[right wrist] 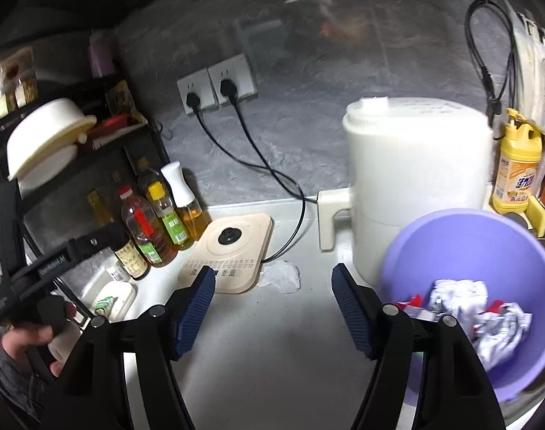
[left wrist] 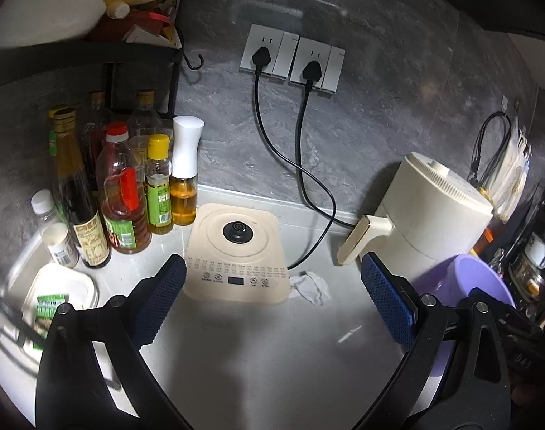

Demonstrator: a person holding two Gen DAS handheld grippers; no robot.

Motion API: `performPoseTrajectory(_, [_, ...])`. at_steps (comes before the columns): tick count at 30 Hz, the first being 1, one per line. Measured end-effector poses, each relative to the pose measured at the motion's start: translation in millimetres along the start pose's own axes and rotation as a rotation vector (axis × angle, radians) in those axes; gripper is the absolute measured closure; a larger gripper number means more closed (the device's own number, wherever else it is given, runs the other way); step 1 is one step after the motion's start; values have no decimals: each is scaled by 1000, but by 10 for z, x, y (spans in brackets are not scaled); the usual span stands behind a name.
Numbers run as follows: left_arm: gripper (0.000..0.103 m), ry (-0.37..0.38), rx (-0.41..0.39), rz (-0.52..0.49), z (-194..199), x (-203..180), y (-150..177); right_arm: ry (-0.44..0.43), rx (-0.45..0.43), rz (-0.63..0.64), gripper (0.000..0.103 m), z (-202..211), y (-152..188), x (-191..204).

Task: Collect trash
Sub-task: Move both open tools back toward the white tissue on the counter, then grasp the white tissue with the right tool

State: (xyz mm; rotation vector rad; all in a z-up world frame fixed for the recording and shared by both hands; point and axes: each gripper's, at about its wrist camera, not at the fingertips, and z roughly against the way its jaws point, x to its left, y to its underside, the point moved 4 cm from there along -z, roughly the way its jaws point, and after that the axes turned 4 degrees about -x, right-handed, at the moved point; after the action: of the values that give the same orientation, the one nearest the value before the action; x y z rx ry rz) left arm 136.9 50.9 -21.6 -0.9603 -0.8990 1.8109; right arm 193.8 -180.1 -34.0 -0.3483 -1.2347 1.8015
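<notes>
Tissue (left wrist: 311, 285) lies beyond spread grippers.

Right gripper (right wrist: 272, 308) fingers spread wide above white tabletop (right wrist: 272, 358). Crumpled tissue (right wrist: 281, 276) beside kettle base (right wrist: 229, 251). Purple bowl (right wrist: 462, 236) holds crumpled wrappers (right wrist: 480, 315).

Crumpled white tissue (left wrist: 310, 285) on counter; wrappers (right wrist: 480, 319) in purple bin (right wrist: 433, 236).
</notes>
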Motion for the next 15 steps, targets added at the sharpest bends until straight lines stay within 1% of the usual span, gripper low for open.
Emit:
performPoseTrajectory(7, [6, 61, 38, -66, -388, 97, 17, 53, 29, -17, 36, -470, 184, 120])
performPoseTrajectory(10, [6, 95, 63, -66, -600, 143, 44, 74, 72, -19, 37, -728, 264, 126])
performPoseTrajectory(15, [6, 135, 104, -67, -926, 175, 87, 96, 137, -16, 43, -1083, 330, 75])
